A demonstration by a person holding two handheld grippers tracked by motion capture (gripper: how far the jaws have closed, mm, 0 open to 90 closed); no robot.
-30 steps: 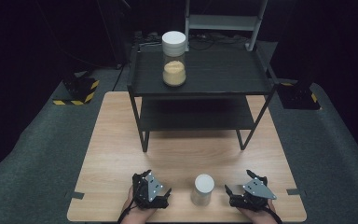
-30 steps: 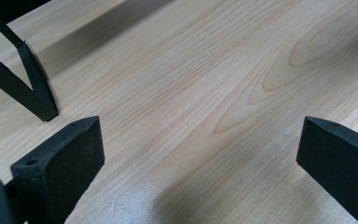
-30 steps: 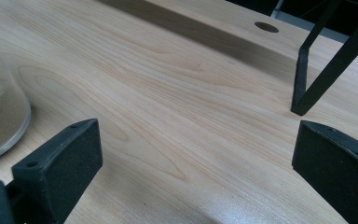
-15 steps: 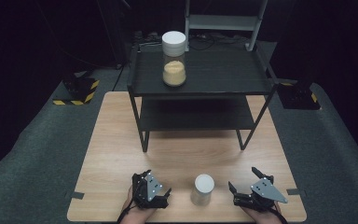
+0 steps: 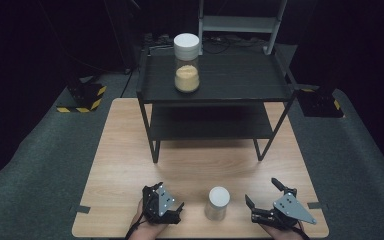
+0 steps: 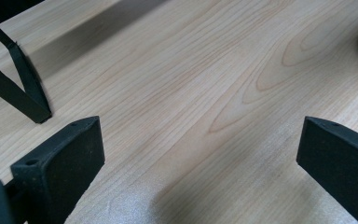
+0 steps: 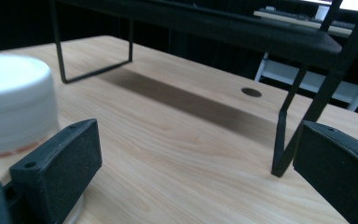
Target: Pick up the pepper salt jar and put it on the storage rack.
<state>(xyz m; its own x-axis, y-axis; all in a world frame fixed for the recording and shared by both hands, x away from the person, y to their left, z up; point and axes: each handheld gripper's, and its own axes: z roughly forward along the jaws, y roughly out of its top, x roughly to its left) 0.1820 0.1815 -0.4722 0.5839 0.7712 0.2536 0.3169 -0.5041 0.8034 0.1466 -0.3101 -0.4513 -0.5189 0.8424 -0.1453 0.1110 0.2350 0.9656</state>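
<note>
small white-lidded jar (image 5: 217,202) stands upright, bottom centre of the high view, between both grippers. right gripper (image 5: 268,201) spread wide, empty, looks marginally nearer; jar sits at its left jaw in its own view. left gripper (image 5: 169,210) wide open, empty.

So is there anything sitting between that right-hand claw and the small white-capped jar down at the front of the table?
Nothing visible. In the high view the right gripper sits just right of the small jar, with bare table between them. Its jaws are open, and in the right gripper view the jar is beside one jaw.
</note>
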